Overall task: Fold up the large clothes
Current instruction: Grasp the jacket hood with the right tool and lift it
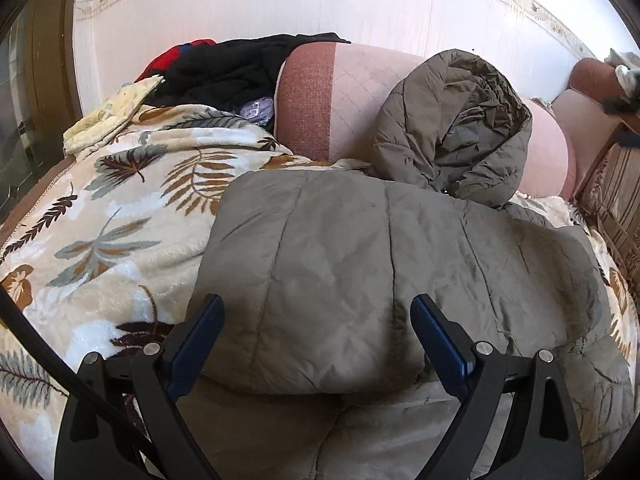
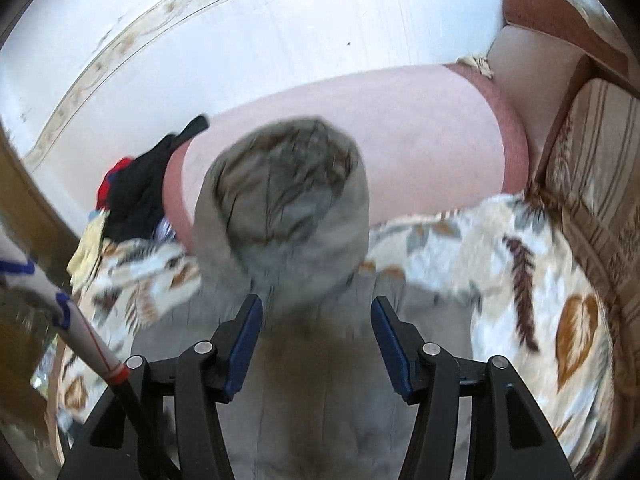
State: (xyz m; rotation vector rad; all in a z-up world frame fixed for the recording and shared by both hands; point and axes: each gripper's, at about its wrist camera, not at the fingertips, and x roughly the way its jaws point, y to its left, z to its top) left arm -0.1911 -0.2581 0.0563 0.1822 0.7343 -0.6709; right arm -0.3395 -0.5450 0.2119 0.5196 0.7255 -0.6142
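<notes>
A grey-green padded jacket (image 1: 340,248) lies folded on a leaf-patterned blanket (image 1: 120,208) spread over a sofa. Its hood (image 1: 460,128) stands crumpled against the pink backrest (image 1: 352,92). My left gripper (image 1: 318,312) hangs open just above the near fold, jaws wide apart, nothing pinched. In the blurred right wrist view, my right gripper (image 2: 316,312) is open above the jacket's body (image 2: 316,380), with the hood (image 2: 284,200) straight ahead and nothing between its fingers.
A heap of black and red clothes (image 1: 224,72) sits on the sofa's far left, beside a yellow cloth (image 1: 108,120). A striped cushioned armrest (image 1: 616,192) bounds the right side. A white sleeve with blue and red trim (image 2: 72,320) crosses the right view's left edge.
</notes>
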